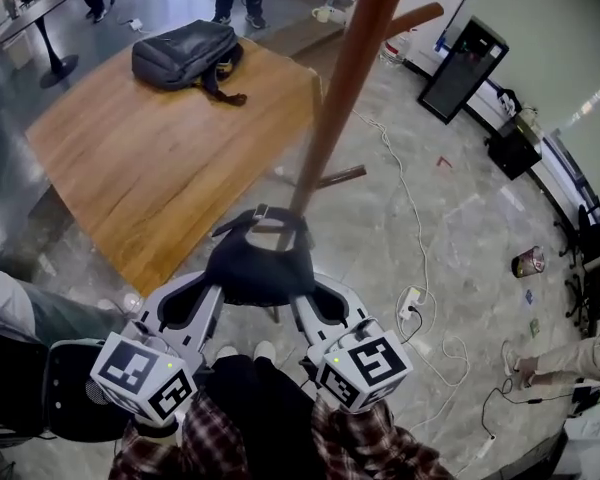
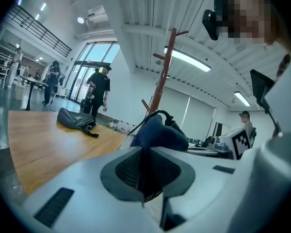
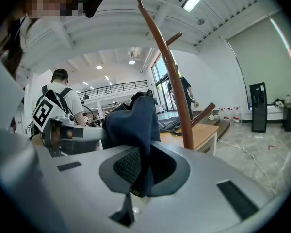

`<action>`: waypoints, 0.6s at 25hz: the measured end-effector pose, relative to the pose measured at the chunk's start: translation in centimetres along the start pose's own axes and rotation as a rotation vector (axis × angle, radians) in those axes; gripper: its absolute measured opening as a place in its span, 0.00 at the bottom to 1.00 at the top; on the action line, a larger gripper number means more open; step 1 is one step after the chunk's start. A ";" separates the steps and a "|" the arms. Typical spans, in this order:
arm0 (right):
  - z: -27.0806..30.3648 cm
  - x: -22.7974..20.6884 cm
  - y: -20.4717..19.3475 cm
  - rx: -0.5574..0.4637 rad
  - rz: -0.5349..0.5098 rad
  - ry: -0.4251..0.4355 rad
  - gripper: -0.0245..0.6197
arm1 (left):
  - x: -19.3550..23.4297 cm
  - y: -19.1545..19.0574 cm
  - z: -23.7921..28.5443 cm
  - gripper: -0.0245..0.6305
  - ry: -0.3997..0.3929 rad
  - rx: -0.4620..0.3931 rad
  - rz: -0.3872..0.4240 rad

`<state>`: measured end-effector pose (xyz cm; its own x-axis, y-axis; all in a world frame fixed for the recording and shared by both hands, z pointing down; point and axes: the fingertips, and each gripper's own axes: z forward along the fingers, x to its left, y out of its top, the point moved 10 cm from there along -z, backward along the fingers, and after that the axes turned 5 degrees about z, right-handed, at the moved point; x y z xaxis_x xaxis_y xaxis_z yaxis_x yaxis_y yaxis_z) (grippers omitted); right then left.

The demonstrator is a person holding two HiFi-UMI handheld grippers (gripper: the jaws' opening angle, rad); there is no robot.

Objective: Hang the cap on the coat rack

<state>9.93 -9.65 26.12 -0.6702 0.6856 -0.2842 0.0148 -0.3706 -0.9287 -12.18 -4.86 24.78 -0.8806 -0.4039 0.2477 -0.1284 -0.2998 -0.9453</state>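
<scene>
Cap (image 1: 260, 268): dark blue, stretched between both grippers, held off the floor just beside the rack's pole. The rear strap is toward the pole; contact cannot be confirmed.
Left gripper (image 1: 220, 276): jaws clamped on a fold of the cap's fabric at its left edge.
Right gripper (image 1: 302, 288): jaws nearly together, pinching the fabric at the right edge.
Coat rack (image 1: 345, 88): reddish wooden pole rising in front of the person, with a short peg (image 1: 340, 177) low on it and another higher up.
Surroundings: wooden table (image 1: 160, 168) to the left with a backpack (image 1: 185, 53) on it – not involved.
Step in hand: presenting the cap to the rack; it is not yet hung.
Next move, as judged: choose a peg, bring the cap's opening or strap loop over its tip, settle it – then spread both sets of jaws.
Caution: releasing one side early would probably let the cap swing off.
</scene>
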 end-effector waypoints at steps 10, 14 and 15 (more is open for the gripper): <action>2.4 -0.5 -1.3 0.054 0.031 -0.046 0.07 | 2.6 -1.4 1.4 0.11 -0.026 0.072 -0.029; 3.6 -1.0 -3.3 0.088 0.049 -0.084 0.07 | 4.0 -3.1 2.4 0.11 -0.031 0.116 -0.052; 4.1 -1.2 -3.8 0.094 0.049 -0.089 0.07 | 4.4 -3.7 2.8 0.11 -0.030 0.122 -0.056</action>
<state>7.70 -11.63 30.93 -0.7338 0.6083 -0.3025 -0.0179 -0.4624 -0.8865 -14.32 -7.94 29.95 -0.8594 -0.4089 0.3068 -0.1184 -0.4247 -0.8976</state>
